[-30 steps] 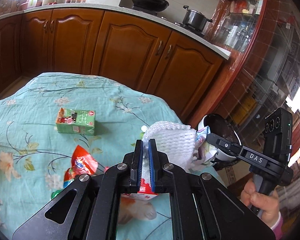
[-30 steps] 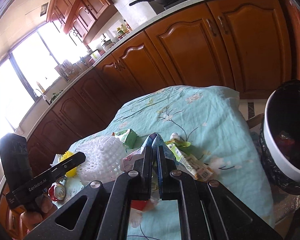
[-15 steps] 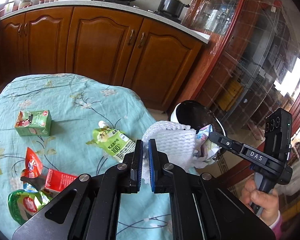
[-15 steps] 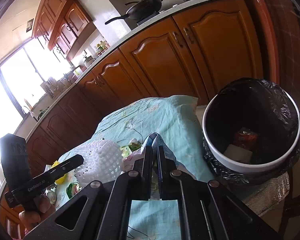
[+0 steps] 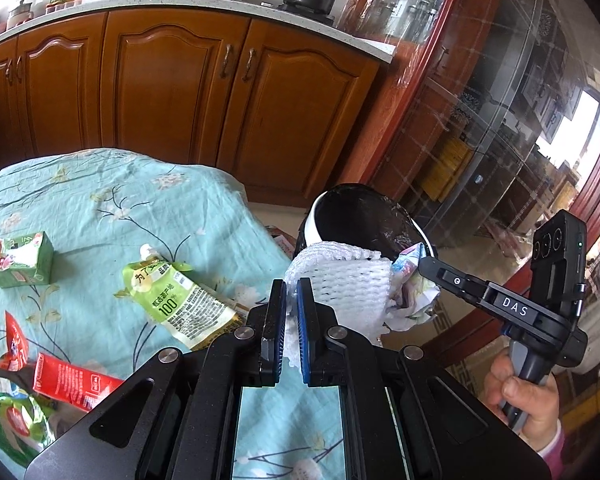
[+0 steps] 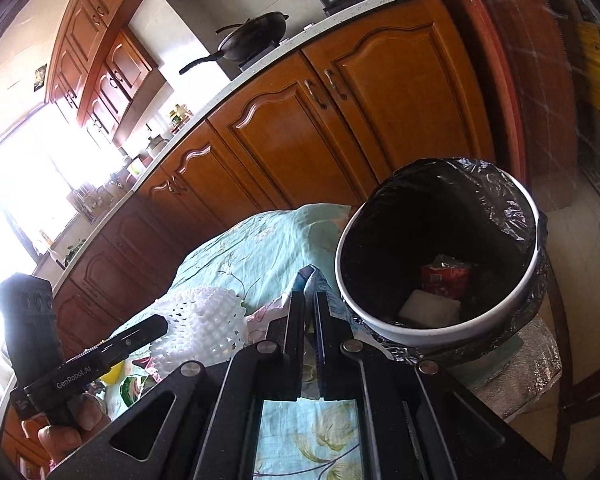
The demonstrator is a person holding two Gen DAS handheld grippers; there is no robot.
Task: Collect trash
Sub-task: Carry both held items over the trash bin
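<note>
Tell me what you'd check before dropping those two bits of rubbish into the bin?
1. Left gripper shut on white foam net: ok.
2. Right gripper shut on crumpled wrapper: ok.
3. Bin open, black liner in place: ok.
4. Room left inside bin: ok, only a few pieces at the bottom.
5. Both items over the bin mouth: not ok, still beside its rim.
6. Wrapper will fall free: cannot tell.
</note>
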